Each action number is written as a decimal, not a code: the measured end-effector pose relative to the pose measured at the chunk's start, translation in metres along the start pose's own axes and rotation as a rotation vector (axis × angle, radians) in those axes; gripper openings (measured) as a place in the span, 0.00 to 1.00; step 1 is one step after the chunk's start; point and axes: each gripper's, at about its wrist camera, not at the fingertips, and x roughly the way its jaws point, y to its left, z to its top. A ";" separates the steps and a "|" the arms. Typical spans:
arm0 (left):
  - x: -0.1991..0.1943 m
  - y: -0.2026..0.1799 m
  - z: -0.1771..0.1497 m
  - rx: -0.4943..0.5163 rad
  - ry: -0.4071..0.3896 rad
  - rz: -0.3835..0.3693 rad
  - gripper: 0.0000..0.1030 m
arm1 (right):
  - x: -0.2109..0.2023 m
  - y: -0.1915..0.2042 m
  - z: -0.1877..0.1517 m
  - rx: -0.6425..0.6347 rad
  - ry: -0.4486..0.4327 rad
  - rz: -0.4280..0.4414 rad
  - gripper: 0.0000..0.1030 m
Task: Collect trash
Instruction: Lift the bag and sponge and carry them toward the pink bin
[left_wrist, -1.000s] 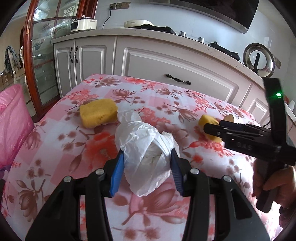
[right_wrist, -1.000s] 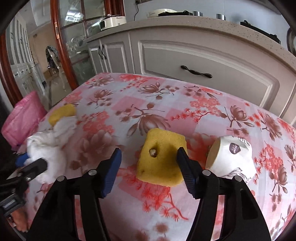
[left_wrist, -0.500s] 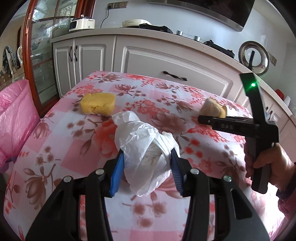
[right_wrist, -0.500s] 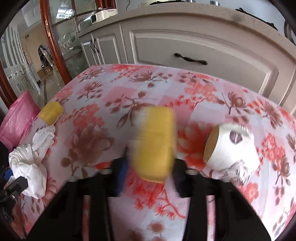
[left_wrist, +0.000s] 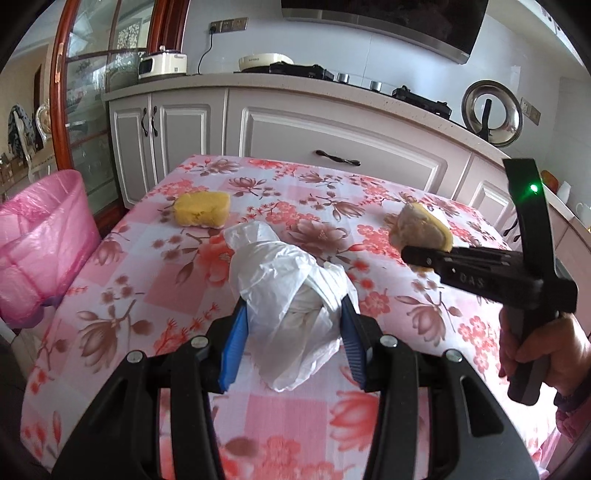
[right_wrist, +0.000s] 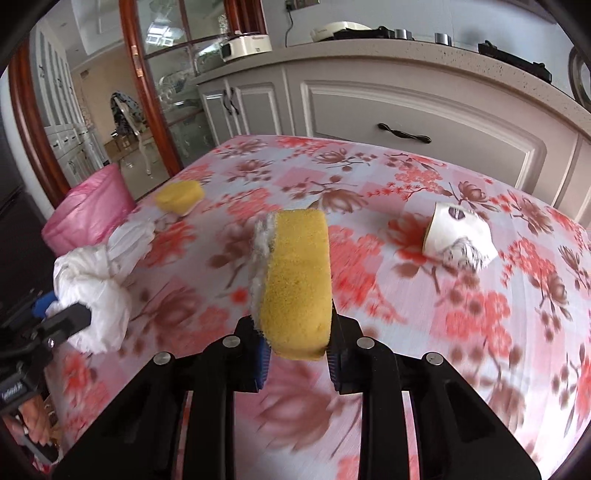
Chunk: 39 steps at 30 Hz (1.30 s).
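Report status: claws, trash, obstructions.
Left claw shut on crumpled white plastic bag. Right claw shut on yellow sponge. Pink-lined bin left, path unobstructed.

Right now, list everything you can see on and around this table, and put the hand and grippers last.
Sponge: one, yellow, squeezed in right gripper.
Second sponge: one, yellow, lying on table's far left.
Plastic bag: one, white, crumpled, between left gripper's pads.
Paper cup: one, white, tipped over, table's right.
Tablecloth: one, pink floral.
Bin liner: one, pink, beside table's left edge.
Left gripper: black, blue pads.
Right gripper: black.
Hand: one, holding right gripper's handle.
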 end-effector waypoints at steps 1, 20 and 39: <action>-0.006 -0.001 -0.001 0.004 -0.006 0.003 0.44 | -0.005 0.005 -0.004 -0.004 -0.002 0.007 0.25; -0.100 0.028 -0.027 -0.019 -0.138 0.119 0.44 | -0.080 0.117 -0.021 -0.138 -0.100 0.137 0.25; -0.158 0.120 -0.013 -0.133 -0.253 0.325 0.44 | -0.062 0.236 0.035 -0.326 -0.133 0.302 0.25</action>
